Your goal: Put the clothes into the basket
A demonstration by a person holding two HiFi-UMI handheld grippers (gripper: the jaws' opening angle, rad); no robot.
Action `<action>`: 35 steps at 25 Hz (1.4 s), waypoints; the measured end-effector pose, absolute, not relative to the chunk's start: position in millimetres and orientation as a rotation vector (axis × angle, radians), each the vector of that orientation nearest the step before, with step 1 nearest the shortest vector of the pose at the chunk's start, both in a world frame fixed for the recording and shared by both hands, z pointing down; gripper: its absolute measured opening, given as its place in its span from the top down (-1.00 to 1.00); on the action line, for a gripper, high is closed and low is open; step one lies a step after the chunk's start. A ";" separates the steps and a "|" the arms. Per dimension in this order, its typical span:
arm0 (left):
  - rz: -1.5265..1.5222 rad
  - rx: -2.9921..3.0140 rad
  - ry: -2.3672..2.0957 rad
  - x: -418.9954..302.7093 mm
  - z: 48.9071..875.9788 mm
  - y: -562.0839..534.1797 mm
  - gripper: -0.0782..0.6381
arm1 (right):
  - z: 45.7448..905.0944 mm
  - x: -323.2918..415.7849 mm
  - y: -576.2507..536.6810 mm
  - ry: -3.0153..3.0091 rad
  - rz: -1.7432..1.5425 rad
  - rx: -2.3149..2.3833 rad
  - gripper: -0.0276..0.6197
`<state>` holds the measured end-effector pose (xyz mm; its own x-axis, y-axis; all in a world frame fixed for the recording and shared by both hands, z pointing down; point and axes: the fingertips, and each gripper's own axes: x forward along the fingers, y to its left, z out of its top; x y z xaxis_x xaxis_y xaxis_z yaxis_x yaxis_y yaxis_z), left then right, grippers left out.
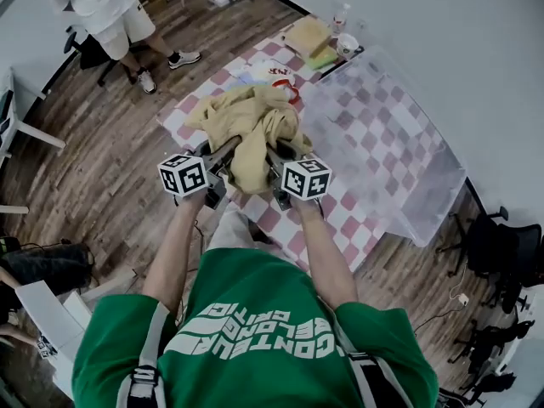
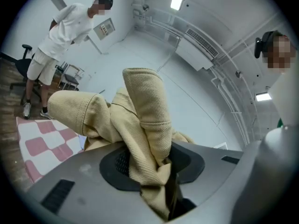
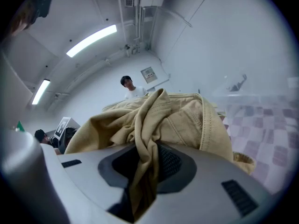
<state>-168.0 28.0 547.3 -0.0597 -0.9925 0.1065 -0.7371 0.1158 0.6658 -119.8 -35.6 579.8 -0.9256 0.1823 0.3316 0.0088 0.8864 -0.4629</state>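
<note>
A tan corduroy garment (image 1: 251,121) hangs bunched between my two grippers, lifted above the red-and-white checked table (image 1: 340,215). My left gripper (image 1: 223,155) is shut on a fold of the garment (image 2: 140,115), which fills its jaws (image 2: 149,167). On the other side my right gripper (image 1: 276,158) is shut on another twisted fold of the garment (image 3: 173,115), the cloth pinched between its pads (image 3: 145,167). The basket (image 1: 399,143), a large translucent bin, stands on the right part of the table, just right of the garment, and shows faintly in the right gripper view (image 3: 261,111).
A person in a white shirt and shorts (image 1: 110,11) stands beyond the table's far left corner (image 2: 60,36). A folded yellow cloth (image 1: 308,36), a cup (image 1: 347,47) and a bottle (image 1: 340,15) sit at the table's far end. Black chairs (image 1: 501,245) stand at right.
</note>
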 end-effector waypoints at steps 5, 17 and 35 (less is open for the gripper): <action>-0.684 1.695 -1.978 -198.0 499.4 47.5 0.43 | 528.5 -157.1 -22.7 -2.775 0.564 -0.245 0.64; -0.772 1.845 -2.172 -242.5 379.1 61.8 0.43 | 400.4 -209.9 -16.0 -3.000 0.347 -0.360 0.64; -0.778 2.154 -1.963 -204.6 308.4 -31.8 0.43 | 325.3 -156.1 -101.6 -3.150 0.229 -0.026 0.64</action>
<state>-204.6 -31.8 308.4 0.0239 -0.9580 -0.2857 -0.8935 -0.1486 0.4238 -156.1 -101.6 325.3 -0.9997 0.0154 -0.0177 0.0178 0.9893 -0.1446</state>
